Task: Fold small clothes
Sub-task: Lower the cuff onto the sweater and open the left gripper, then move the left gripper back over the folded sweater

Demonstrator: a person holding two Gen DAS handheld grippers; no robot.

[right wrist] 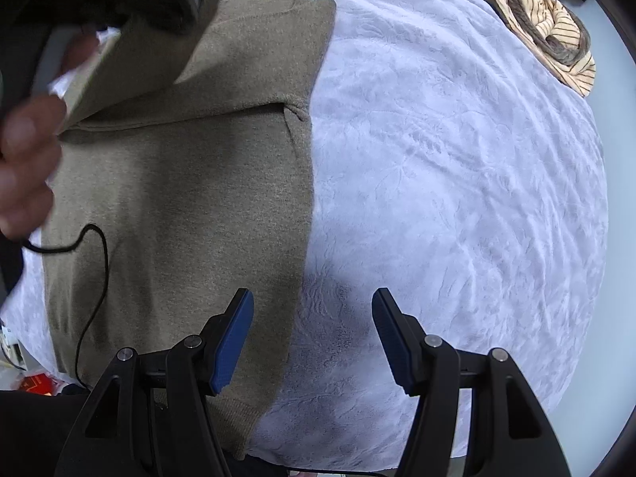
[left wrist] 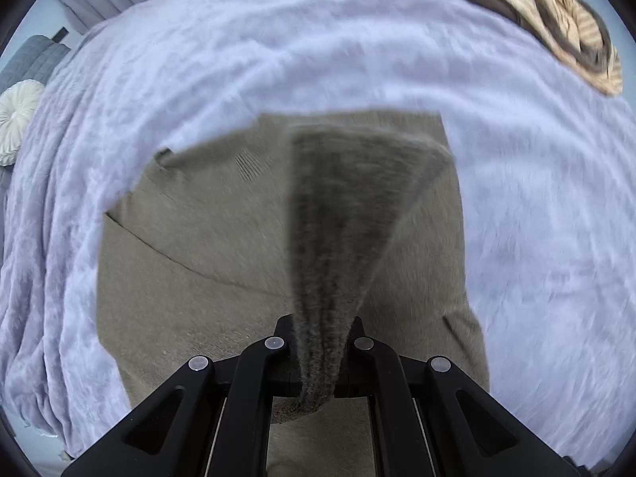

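**Tongs over a taupe sweater: one pair clamped on a lifted sleeve, one pair waiting open**

Left tongs, which I am steering from the remote station, are biting down on a fold of the taupe knit sweater; the jaws are drawn together with the fabric bunched between them. From that pinch the sleeve is rising as a darker, tapering strip towards its far end. I am holding it raised, in my judgement, so that it can be carried across the body of the garment and laid flat as one fold, not dragged through the nap of the blanket.

Right tongs are standing wide apart with nothing between the blue pads; they are hovering over the sweater's right edge, where knit is meeting the pale lilac fleece blanket. I am keeping them there, I judge, ready to pin or take that side.

The sweater is lying spread on the blanket, near its front edge. In the right wrist view a person's hand is gripping the other tool at the left, and a thin black cable is trailing over the knit. A cream striped garment is sitting well apart at the far corner.

No brand, label or legible writing is showing on anything.
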